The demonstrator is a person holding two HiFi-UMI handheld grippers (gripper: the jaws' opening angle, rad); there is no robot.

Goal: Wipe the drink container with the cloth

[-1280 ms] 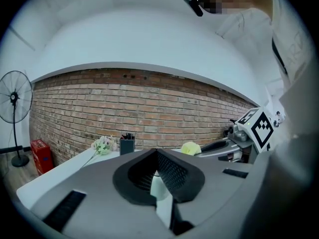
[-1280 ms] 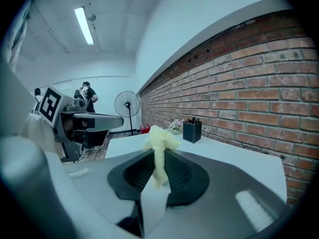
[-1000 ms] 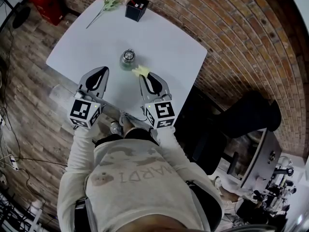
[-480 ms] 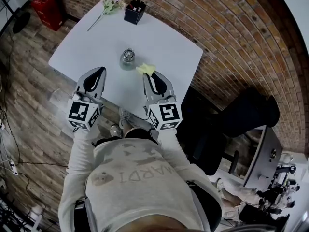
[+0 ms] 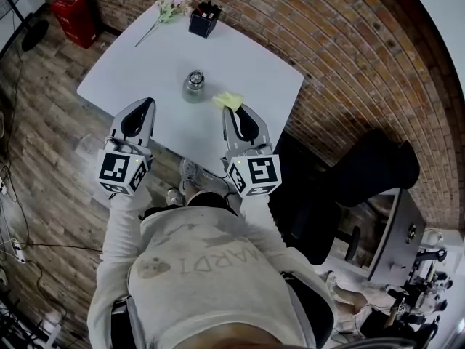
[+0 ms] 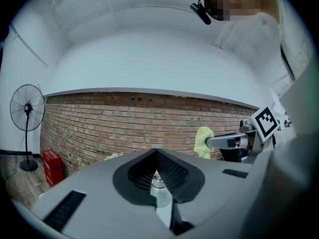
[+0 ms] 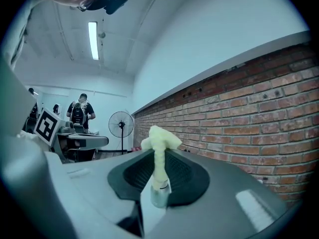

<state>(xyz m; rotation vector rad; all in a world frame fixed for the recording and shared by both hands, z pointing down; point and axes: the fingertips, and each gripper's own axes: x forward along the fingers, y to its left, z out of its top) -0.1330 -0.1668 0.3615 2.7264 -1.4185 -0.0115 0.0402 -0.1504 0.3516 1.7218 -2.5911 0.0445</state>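
The drink container point(image 5: 193, 86), a small clear jar with a metal lid, stands upright in the middle of the white table point(image 5: 247, 57). My right gripper point(image 5: 232, 110) is shut on a yellow cloth point(image 5: 228, 100), held just right of the container and apart from it. In the right gripper view the cloth point(image 7: 160, 138) sticks up from the closed jaws point(image 7: 158, 158), with the container point(image 7: 159, 195) behind them. My left gripper point(image 5: 142, 103) hovers over the table's near left edge, shut and holding nothing. Its view shows the container point(image 6: 157, 183) through the slit and the cloth point(image 6: 203, 141) at right.
A black pen holder point(image 5: 205, 19) and a pink flower sprig point(image 5: 168, 7) lie at the table's far edge. A brick wall point(image 5: 349, 64) runs along the right. A red box point(image 5: 75, 17) sits on the wooden floor, a black chair point(image 5: 370, 173) at right, a fan point(image 6: 27, 108) far left.
The right gripper has carried the cloth a little to the right, away from the container it was almost touching. The left gripper has drifted slightly left and back.
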